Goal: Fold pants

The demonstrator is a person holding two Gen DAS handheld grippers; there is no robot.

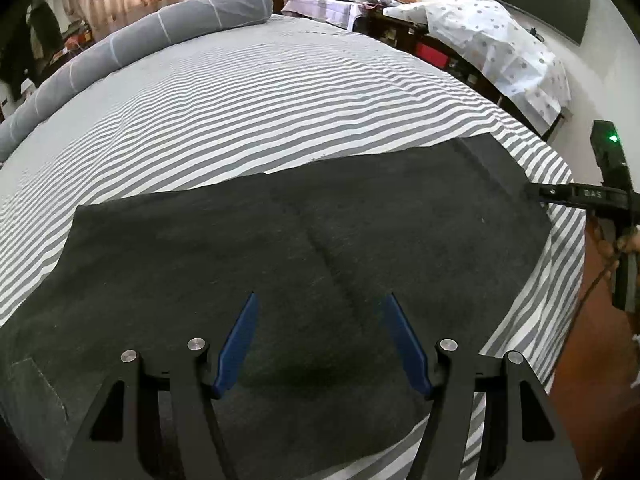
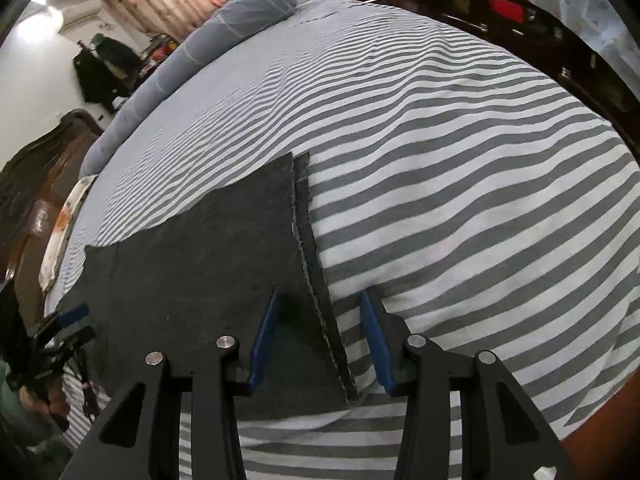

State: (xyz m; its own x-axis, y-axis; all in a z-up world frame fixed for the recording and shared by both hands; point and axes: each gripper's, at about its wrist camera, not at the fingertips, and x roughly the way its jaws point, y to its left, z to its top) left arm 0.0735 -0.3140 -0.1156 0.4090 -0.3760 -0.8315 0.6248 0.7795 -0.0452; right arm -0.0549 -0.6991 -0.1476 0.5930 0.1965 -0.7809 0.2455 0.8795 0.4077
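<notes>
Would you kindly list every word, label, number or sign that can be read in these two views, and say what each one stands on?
"DAS", as best it reads: pale letters on the black body of the right hand-held gripper at the right edge of the left wrist view; small and not fully sharp.
Nothing else is readable: the dark grey pants and the grey and white striped bed sheet show no text.

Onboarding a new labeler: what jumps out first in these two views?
The dark pants lie flat across the near edge of the striped bed sheet, filling the foreground. The left tool stands open above the cloth's middle; the right tool straddles its stitched end edge, jaws apart. A long grey bolster runs along the bed's far side.
</notes>
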